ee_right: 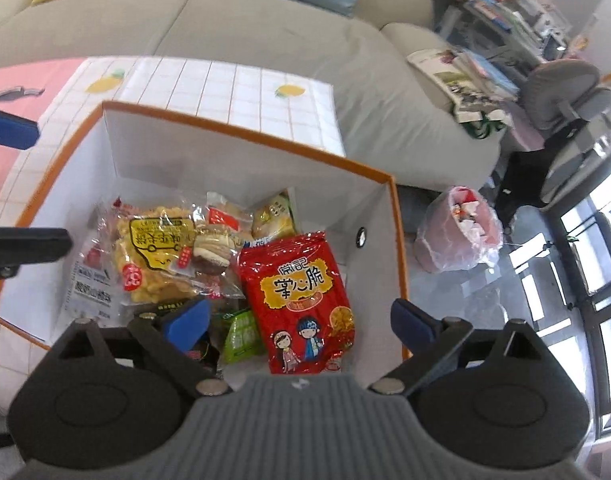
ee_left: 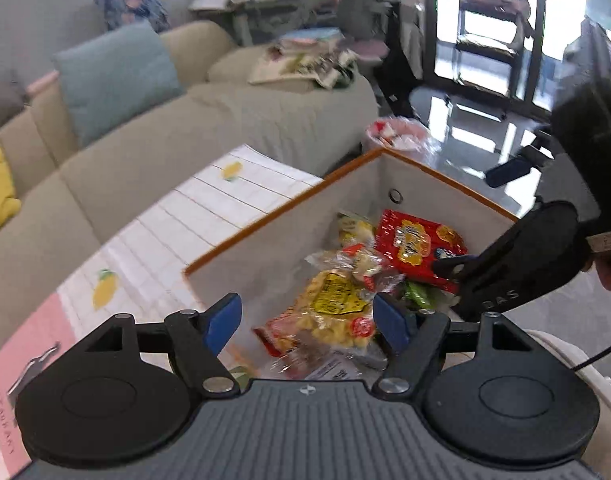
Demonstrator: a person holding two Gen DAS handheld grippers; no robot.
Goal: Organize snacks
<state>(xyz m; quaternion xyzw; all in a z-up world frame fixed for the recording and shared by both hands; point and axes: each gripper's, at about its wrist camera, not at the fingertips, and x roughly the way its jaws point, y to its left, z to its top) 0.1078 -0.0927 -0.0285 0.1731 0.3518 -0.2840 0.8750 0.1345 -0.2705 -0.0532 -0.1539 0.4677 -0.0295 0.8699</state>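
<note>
red snack packet (ee_right: pixel 301 300): glossy foil-like film | yellow crisps bag (ee_right: pixel 155 252): clear shiny plastic | storage box (ee_right: pixel 241 160): matt white walls, orange cloth-like rim | sofa (ee_right: pixel 265 20): matt woven cloth | floor (ee_left: pixel 465 120): glossy, mirror-like

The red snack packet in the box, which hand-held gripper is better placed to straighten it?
Probably the right hand-held gripper: open and empty, directly above the red snack packet. The left hangs over the yellow bag.

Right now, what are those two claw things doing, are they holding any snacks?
Left gripper: open, holding nothing, above the snacks in the storage box.
Right gripper: open, holding nothing, over the red snack bag.
</note>
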